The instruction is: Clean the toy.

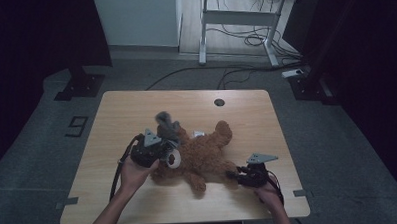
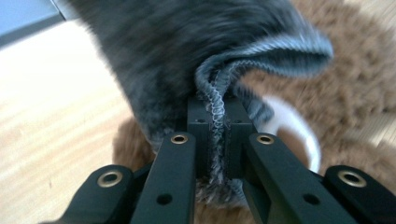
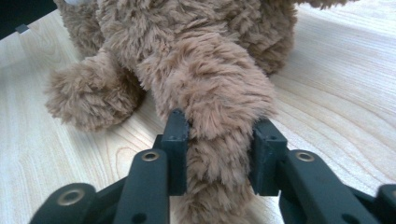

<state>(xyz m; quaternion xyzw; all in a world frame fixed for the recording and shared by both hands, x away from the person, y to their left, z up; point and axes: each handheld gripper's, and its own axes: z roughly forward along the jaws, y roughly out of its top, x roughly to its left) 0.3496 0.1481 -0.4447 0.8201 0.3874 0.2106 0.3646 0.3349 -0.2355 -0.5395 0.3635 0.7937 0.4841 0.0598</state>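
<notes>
a: what is shown lying on the surface point(image 1: 111, 115)?

b: a brown plush bear point(image 1: 203, 154) is seen lying near the middle of the light wooden surface, closer to the person's edge. a limb is stretched toward the far right corner and another toward the near edge.

a: how is the left claw point(image 1: 162, 146) engaged?

b: the left claw is held by the left hand point(image 1: 133, 174) at the left end of the bear, where a grey knitted garment point(image 1: 167, 125) is raised above the plush. in the left gripper view, the ribbed hem of the grey garment point(image 2: 215, 102) is pinched between the two black jaws, which are pressed nearly together on the fabric. the brown plush and a white round patch point(image 2: 299, 130) are seen just behind the hem. the garment is blurred in both views.

a: and the right claw point(image 1: 236, 174)?

b: it is held by the right hand point(image 1: 267, 194) at the near right side of the bear. in the right gripper view, one furry limb point(image 3: 217, 121) is clamped between the jaws, which are spread only as far as the limb's thickness and are touching it on both sides. a second limb point(image 3: 88, 98) is seen resting on the surface just to the left in that view.

a: what lies beyond the surface?

b: a white desk frame point(image 1: 243, 20) with cables on the grey floor is seen at the far side.
</notes>
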